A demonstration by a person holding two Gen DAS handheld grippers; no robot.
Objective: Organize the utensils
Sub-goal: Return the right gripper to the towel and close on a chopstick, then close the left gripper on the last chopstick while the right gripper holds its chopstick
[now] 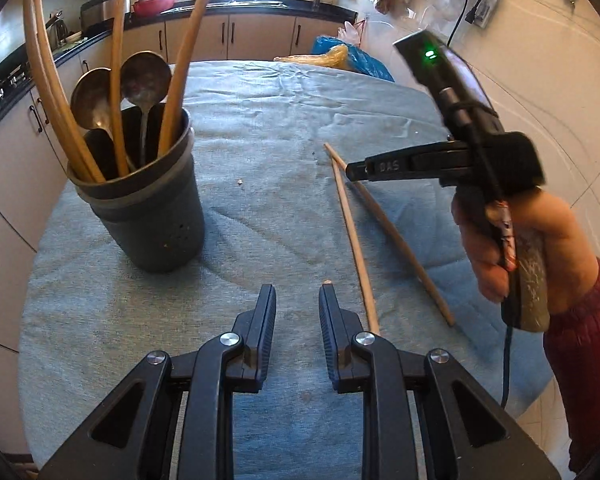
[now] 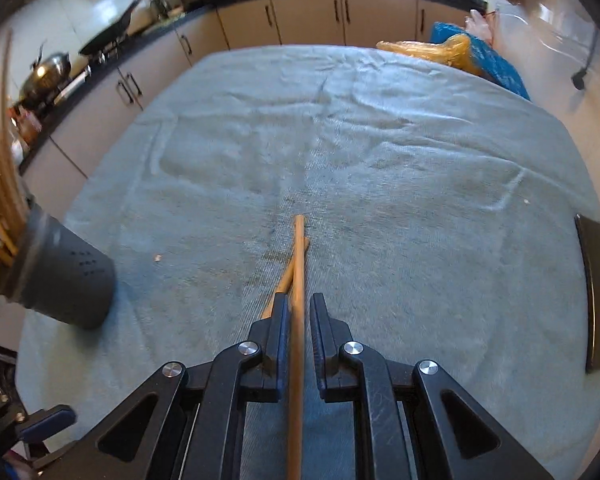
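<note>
Hovering over two chopsticks on the blue cloth.
Left gripper fingers sat slightly apart, empty; right gripper had one chopstick between unclamped fingers, holder nearby.

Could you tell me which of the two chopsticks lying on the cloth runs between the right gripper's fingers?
The straight chopstick on top runs through the right gripper; the other chopstick crosses beneath it and angles off left.

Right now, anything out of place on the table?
Yes: two chopsticks lie crossed at their far ends on the blue cloth, outside the utensil holder that holds the other chopsticks and spoons. A few crumbs dot the cloth too.
</note>
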